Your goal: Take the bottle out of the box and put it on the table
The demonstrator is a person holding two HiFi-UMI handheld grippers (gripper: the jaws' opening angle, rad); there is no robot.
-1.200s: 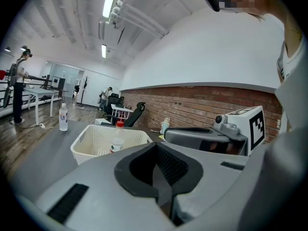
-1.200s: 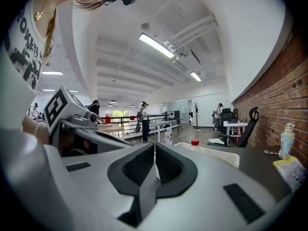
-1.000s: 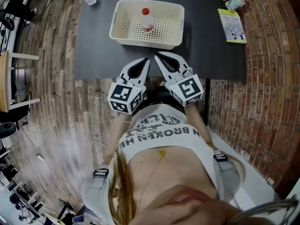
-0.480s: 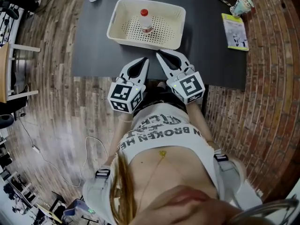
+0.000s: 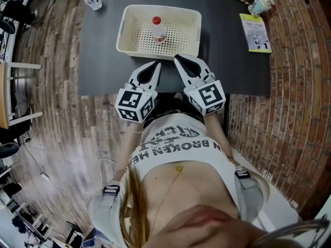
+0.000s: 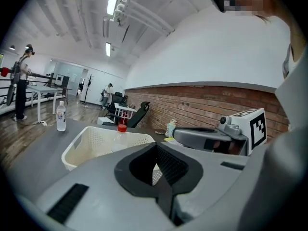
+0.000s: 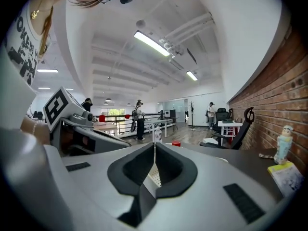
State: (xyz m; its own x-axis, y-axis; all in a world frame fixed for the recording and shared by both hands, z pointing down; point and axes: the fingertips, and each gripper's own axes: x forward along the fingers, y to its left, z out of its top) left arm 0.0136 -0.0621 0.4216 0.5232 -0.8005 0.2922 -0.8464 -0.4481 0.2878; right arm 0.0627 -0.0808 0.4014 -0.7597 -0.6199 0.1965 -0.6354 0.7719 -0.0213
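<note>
On the table (image 5: 103,61), just past your two grippers, the box (image 5: 155,52) holds the bottle (image 5: 157,29). It stands upright on the perforated floor, toward the far wall, red cap up. Nothing of the task is done yet: the bottle has not been touched or lifted, and no part of it is outside the box.

Your left gripper (image 5: 156,64) and right gripper (image 5: 177,59) lie side by side over the near edge of the table, both pointing at the box. Their tips are just short of its near wall and well apart from the bottle. The fingers of both are pressed together with nothing between them; each gripper view shows only the empty padded hollow, with the box ahead.

I judge you to be at the approach. What is left is all of it:
- open one gripper
- reach over the near wall
- close on the bottle
- lift it clear of the rim
- set it on bare table

Room is free to the left and right of the box. A second bottle (image 5: 92,0) stands at the far left corner, outside the box; that one is not your target.
</note>
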